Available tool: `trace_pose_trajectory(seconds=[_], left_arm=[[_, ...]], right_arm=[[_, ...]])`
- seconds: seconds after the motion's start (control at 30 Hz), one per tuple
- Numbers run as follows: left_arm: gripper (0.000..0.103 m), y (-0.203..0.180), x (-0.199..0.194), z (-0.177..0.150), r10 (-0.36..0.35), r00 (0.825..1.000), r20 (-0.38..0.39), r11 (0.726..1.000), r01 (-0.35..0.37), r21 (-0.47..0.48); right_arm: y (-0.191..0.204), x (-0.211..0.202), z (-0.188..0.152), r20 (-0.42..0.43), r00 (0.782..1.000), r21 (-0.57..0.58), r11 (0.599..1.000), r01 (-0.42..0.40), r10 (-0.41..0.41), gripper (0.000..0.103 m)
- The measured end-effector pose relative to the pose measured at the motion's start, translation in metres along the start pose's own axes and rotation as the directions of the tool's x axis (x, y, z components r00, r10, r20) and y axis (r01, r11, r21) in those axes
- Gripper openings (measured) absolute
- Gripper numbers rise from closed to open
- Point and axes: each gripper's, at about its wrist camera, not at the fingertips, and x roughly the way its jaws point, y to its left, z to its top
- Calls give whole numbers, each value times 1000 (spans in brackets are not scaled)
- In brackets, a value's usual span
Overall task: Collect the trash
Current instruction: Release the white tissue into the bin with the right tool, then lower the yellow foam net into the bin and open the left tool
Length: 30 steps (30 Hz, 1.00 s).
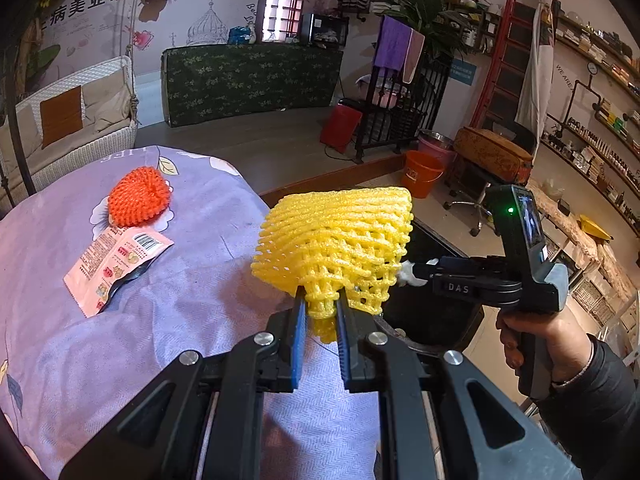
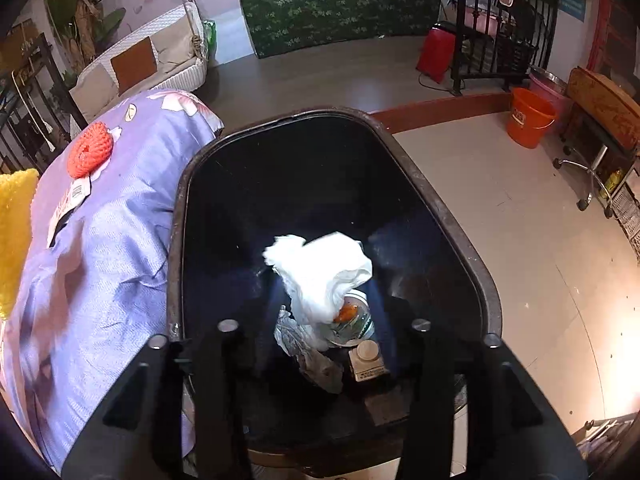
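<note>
My left tongs [image 1: 321,312] pinch the yellow foam net [image 1: 335,244] at its low tip. My right tongs [image 2: 320,344] look open over the black bin [image 2: 440,208], white tissue [image 2: 320,268] dropping. I should carry the net right, over the bin, then let go.

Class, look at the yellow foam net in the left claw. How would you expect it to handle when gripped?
The yellow foam net probably squashes easily: it narrows to a pinched neck where the left claw grips it. It seems light, since its wide end stands up above that small grip without sagging. Its open mesh likely catches rather than slips.
</note>
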Motion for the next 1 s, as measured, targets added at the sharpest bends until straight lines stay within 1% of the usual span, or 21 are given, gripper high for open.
trace_pose_trajectory(seconds=[0.1, 0.2, 0.4, 0.6, 0.73, 1.0], left_arm=[[15, -10, 9, 1, -3, 1000, -17, 1000, 3, 28], [15, -18, 18, 4, -17, 999, -33, 999, 19, 47], [15, -33, 39, 16, -47, 997, -62, 996, 51, 74], [15, -51, 66, 23, -73, 991, -108, 990, 85, 112], [15, -62, 84, 26, -91, 985, -146, 986, 110, 129], [15, -82, 114, 25, -86, 973, -214, 976, 126, 179]], right_arm=[[1, 1, -3, -5, 1000, 1, 1000, -7, 7, 56], [0, -5, -5, 8, 1000, 6, 1000, -10, 10, 58], [-9, -30, -14, 56, 998, 29, 1000, -3, 1, 65], [-19, -53, -20, 98, 995, 57, 998, 4, -10, 66], [-29, -64, -23, 115, 993, 76, 997, 26, -34, 67], [-48, -75, -24, 139, 988, 106, 993, 48, -63, 68]])
